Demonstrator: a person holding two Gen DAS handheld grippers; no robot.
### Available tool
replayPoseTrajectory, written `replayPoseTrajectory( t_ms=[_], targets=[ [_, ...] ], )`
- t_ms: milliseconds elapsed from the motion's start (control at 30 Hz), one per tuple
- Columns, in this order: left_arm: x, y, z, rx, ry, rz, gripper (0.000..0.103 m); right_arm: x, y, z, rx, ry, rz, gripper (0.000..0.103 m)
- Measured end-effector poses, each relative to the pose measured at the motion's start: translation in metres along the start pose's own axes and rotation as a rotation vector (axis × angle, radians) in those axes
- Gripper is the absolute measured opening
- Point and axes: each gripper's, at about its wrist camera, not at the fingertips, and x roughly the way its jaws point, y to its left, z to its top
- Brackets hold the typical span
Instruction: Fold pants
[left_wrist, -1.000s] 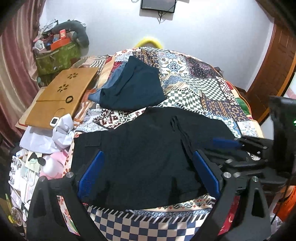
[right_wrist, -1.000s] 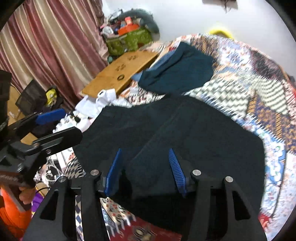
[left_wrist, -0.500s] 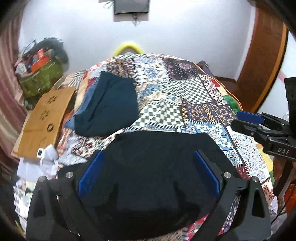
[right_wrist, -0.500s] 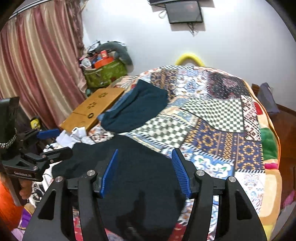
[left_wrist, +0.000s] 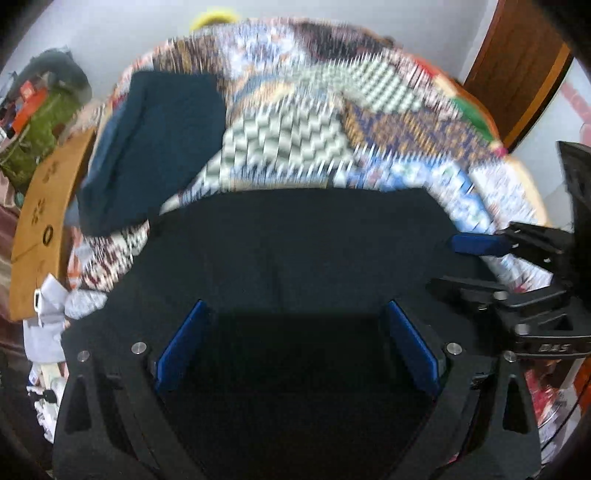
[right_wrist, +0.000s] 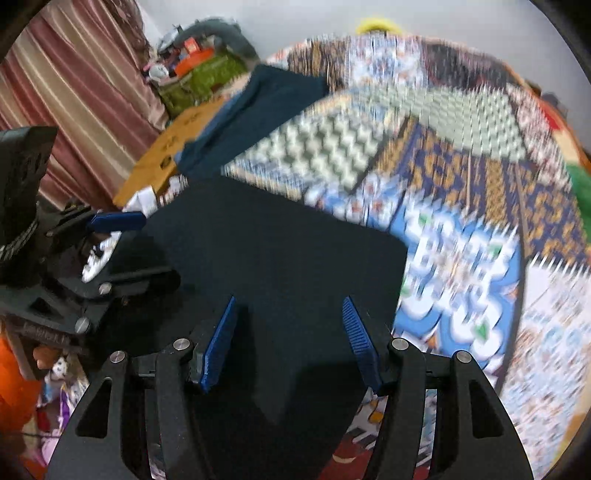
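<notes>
Both grippers' fingers apart over black pants (left_wrist: 295, 251) (blurry); navy garment (left_wrist: 155, 147) lies beyond, on quilt (left_wrist: 369, 129).

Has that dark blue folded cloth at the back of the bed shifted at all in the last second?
No. The dark blue cloth lies beside the wooden board as before; only the cameras moved.

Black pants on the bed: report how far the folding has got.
Done: the black pants lie on the patchwork quilt as a flat rectangle with straight edges. In hand: nothing; left gripper and right gripper hang open above the cloth. Left: possibly another fold.
</notes>
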Motion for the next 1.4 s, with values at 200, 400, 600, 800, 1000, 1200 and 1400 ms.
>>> replayPoseTrajectory(
  t_ms=[200,400,600,800,1000,1200,1400],
  targets=[
    [-0.007,0.008,-0.021,-0.019,-0.066,-0.019,0.098,-0.014,-0.002,-0.025,0.012,-0.040,0.001,0.055],
    [-0.020,0.008,-0.037,-0.041,-0.112,0.026,0.098,-0.030,-0.005,-0.040,0.048,-0.054,-0.026,0.056],
    [-0.031,0.021,-0.052,-0.119,-0.143,0.002,0.098,-0.046,-0.007,-0.062,0.084,-0.050,-0.048,0.056],
    [-0.050,0.028,-0.070,-0.155,-0.198,0.039,0.098,-0.059,-0.002,-0.077,0.120,-0.079,-0.103,0.056],
    [-0.086,0.048,-0.089,-0.208,-0.294,0.077,0.097,-0.078,0.010,-0.072,0.103,-0.135,-0.160,0.056],
    [-0.123,0.084,-0.110,-0.301,-0.394,0.136,0.097,-0.096,0.044,-0.056,-0.009,-0.219,-0.216,0.056],
    [-0.141,0.120,-0.141,-0.388,-0.429,0.183,0.098,-0.091,0.081,-0.042,-0.112,-0.262,-0.201,0.056]
  ],
)
